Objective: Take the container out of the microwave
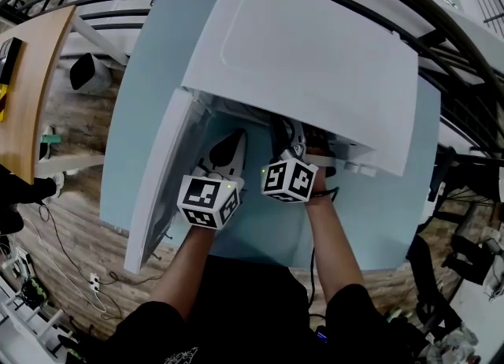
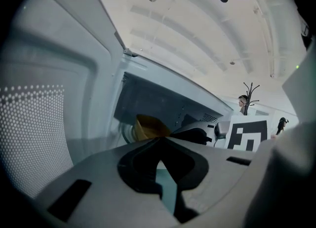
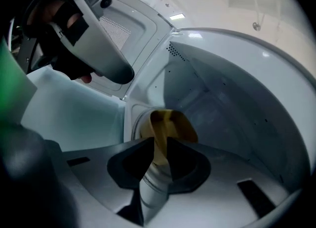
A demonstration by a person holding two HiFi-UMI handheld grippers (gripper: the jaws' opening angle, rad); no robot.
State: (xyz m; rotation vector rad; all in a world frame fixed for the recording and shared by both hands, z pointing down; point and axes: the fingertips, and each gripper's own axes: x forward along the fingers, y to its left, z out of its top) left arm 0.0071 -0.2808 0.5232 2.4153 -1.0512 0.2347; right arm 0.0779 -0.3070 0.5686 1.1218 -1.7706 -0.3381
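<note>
One container [image 3: 174,122] is gripped by its rim in the right tongs [image 3: 159,148], inside the one open microwave [image 1: 315,55] on the desk [image 1: 135,118]; the left tongs [image 2: 160,142] are closed on nothing.

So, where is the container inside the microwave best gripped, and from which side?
By its thin wall at the rim, coming through the open front of the microwave: the container is open-mouthed, and the fingers of the right gripper clamp there.

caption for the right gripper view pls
Right gripper pinches the container by its wall inside the open microwave.
</note>
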